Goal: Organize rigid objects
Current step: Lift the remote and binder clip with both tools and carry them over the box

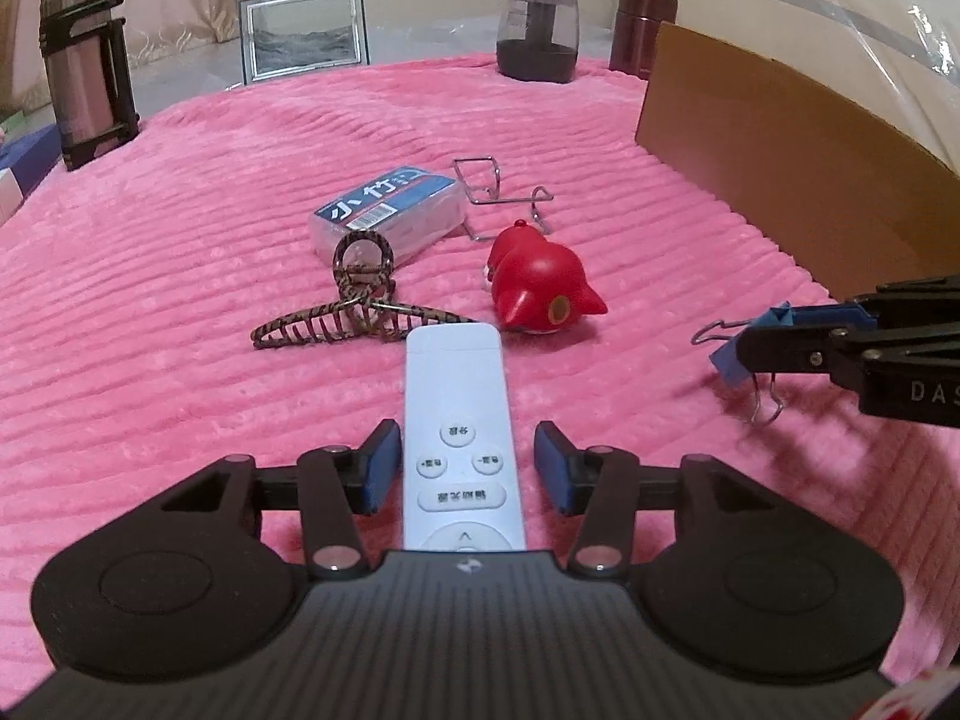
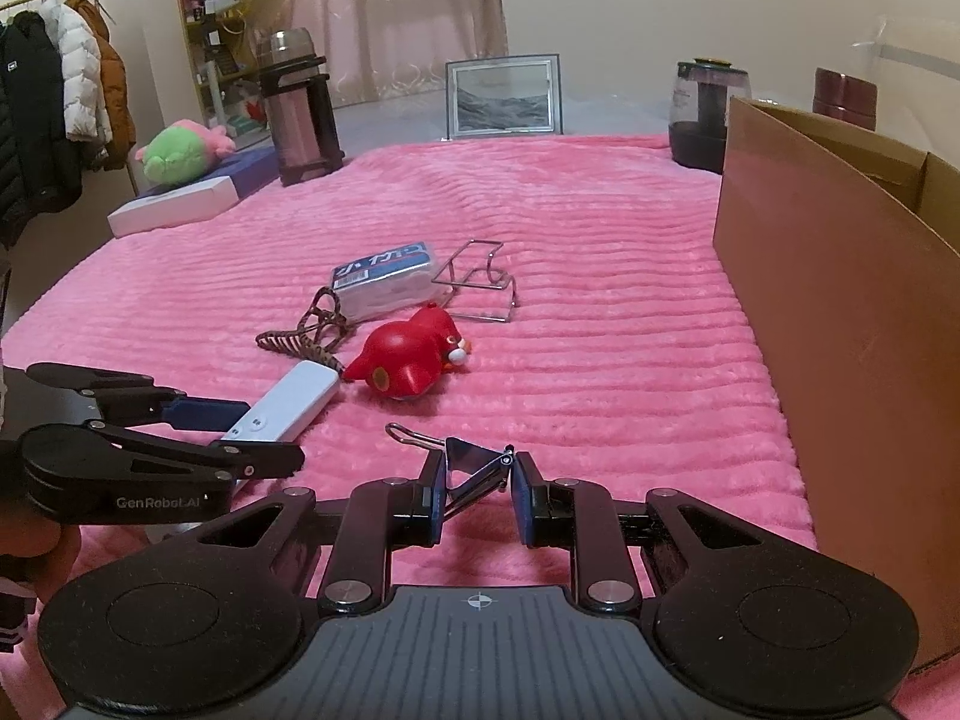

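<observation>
Two close wrist views, both facing the pink blanket (image 1: 240, 180).

Soft, even indoor light; faint shadows on the pink blanket (image 1: 240, 192). Both views curve at dark, vignetted corners; slight blur.

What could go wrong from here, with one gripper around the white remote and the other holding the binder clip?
1. The left gripper straddles the white remote with gaps at both pads; closing off-centre could skew it or press its buttons.
2. The remote's far end lies against the hair claw; lifting may drag the claw.
3. The right gripper pinches the binder clip at an angle; it might twist out.
</observation>
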Demonstrator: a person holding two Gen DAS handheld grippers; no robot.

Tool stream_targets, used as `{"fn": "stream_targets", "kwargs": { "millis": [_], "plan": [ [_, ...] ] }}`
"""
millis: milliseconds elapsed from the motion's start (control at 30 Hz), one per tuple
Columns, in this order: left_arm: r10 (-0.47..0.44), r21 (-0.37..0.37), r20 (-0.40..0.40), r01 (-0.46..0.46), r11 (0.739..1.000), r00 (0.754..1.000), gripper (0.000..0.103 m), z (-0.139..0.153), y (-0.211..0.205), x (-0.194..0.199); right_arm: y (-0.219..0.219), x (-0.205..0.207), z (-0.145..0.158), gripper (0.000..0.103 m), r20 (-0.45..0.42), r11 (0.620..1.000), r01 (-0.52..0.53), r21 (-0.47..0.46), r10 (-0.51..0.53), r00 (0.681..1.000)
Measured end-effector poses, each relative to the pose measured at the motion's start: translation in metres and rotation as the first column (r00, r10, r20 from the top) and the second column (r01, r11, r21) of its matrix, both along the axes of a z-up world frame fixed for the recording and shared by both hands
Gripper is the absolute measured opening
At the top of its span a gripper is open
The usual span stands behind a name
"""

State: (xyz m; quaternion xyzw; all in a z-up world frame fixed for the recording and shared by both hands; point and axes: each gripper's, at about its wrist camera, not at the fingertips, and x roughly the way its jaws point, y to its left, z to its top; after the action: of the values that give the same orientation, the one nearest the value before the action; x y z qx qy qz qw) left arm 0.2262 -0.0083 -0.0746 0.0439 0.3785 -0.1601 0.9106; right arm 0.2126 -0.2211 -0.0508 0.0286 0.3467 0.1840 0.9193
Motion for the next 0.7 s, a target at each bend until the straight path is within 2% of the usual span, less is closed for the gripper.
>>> {"fn": "stream_targets", "kwargs": {
  "millis": [133, 400, 700],
  "plan": [
    [0.009, -0.003, -0.014, -0.009, 1.000, 1.000, 0.034, -0.001, 0.001, 0.002, -0.002, 0.001, -0.002, 0.019, -0.004, 1.000, 0.002, 0.006, -0.002, 1.000],
    [0.016, -0.001, -0.001, -0.016, 1.000, 1.000, 0.033, 0.009, 0.004, -0.010, -0.005, -0.004, 0.004, 0.019, 0.013, 1.000, -0.007, 0.005, 0.007, 1.000],
    [-0.003, -0.007, 0.043, 0.004, 1.000, 0.999, 0.033, 0.040, 0.001, -0.030, -0.006, -0.021, 0.028, 0.019, 0.058, 1.000, -0.016, 0.010, 0.016, 0.998]
  ]
}}
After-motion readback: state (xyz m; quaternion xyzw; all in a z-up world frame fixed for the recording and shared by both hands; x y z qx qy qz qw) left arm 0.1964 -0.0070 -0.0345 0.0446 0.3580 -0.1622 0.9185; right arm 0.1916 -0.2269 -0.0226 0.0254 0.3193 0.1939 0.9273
